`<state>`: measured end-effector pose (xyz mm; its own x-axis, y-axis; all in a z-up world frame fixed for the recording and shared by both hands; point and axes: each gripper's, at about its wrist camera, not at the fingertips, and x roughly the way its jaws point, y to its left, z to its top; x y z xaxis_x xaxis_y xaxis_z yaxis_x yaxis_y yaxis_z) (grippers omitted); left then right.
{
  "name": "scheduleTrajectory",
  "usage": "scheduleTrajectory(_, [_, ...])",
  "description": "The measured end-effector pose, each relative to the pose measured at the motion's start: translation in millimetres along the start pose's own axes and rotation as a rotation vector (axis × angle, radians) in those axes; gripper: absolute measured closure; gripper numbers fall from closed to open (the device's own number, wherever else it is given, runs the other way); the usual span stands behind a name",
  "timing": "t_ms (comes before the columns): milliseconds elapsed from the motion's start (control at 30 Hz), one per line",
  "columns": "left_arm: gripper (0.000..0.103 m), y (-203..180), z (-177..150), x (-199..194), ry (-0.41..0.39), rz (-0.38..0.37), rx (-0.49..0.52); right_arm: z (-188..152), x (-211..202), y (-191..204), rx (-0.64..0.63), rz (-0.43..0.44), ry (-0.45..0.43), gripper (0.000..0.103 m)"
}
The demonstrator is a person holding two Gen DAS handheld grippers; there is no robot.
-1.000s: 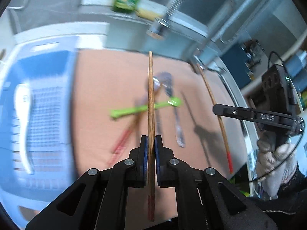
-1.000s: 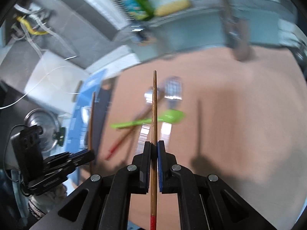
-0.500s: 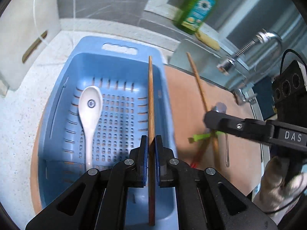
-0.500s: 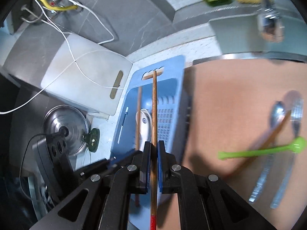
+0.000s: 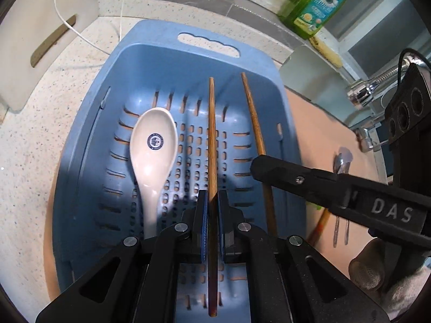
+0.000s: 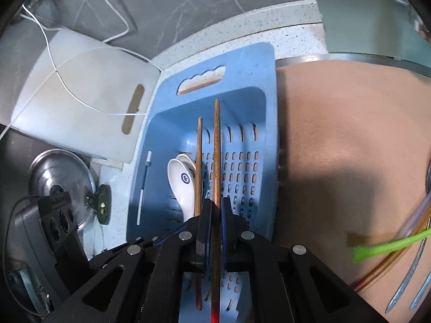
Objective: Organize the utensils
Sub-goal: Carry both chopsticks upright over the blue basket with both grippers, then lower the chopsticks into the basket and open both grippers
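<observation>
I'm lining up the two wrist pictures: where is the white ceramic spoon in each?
Left wrist view: the white ceramic spoon lies left of centre in the blue basket, left of the chopstick that this tool grips.
Right wrist view: the spoon sits lower left of centre, partly behind the other chopstick.
Shared landmark: the basket's handle slot.

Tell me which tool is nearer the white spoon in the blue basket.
Left. The left tool hangs just beside the white spoon; the right tool sits farther out, beyond the left one, over the blue basket.
</observation>
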<state>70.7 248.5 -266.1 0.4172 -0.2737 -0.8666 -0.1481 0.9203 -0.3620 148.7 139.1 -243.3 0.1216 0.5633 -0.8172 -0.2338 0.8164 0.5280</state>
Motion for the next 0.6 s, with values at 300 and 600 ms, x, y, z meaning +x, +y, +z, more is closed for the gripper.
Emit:
scheduleTrajectory(300, [0.097,7,2,10,0.019,0.012,0.001,3,18,15,-0.068,-0.079,0.016,0.097])
scheduleTrajectory(600, [0.097,10,5,13,0.027,0.017,0.003,5,24,24,-0.079,-0.124,0.036,0.097])
